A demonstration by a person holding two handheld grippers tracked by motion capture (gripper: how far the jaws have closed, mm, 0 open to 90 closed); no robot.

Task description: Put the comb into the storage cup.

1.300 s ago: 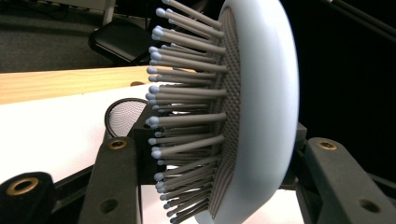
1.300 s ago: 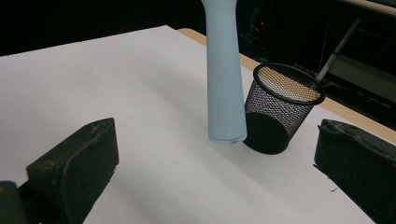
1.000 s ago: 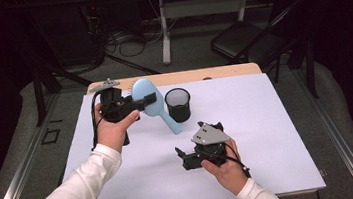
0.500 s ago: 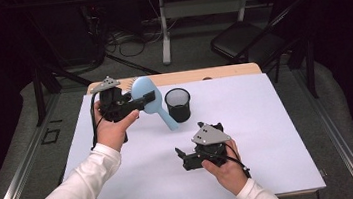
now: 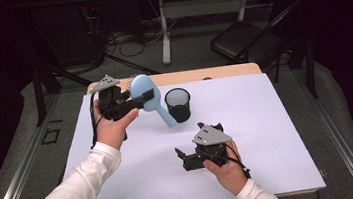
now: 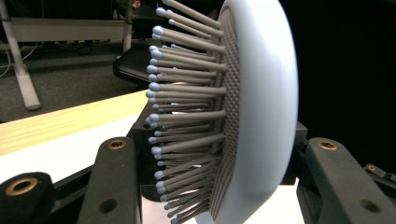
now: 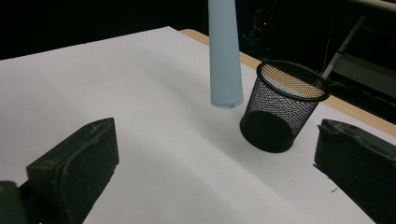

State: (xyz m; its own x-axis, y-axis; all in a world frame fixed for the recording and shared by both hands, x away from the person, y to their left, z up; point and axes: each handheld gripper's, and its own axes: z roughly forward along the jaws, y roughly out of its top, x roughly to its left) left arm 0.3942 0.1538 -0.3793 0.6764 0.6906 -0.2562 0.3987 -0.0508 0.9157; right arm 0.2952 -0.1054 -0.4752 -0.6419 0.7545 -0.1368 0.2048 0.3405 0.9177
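High view: the left gripper (image 5: 137, 103) is clamped on the oval head of a pale blue hairbrush (image 5: 146, 90), held off the white table cover (image 5: 267, 119) with its handle slanting down toward a black mesh cup (image 5: 178, 104). This pose suggests the handle is being aimed at the cup's open mouth, so that the brush would stand in it handle first. The handle tip hangs just beside the rim, not yet over it. The right gripper (image 5: 183, 158) rests low on the cover, well apart from the brush, jaws wide open and empty, apparently waiting. In the left gripper view the brush (image 6: 252, 107) shows a smooth, rounded plastic back, a dotted grey cushion and stiff grey bristles with ball tips. In the right gripper view the cup (image 7: 285, 109) is a tapered cylinder of fine wire mesh with a solid rim, upright.
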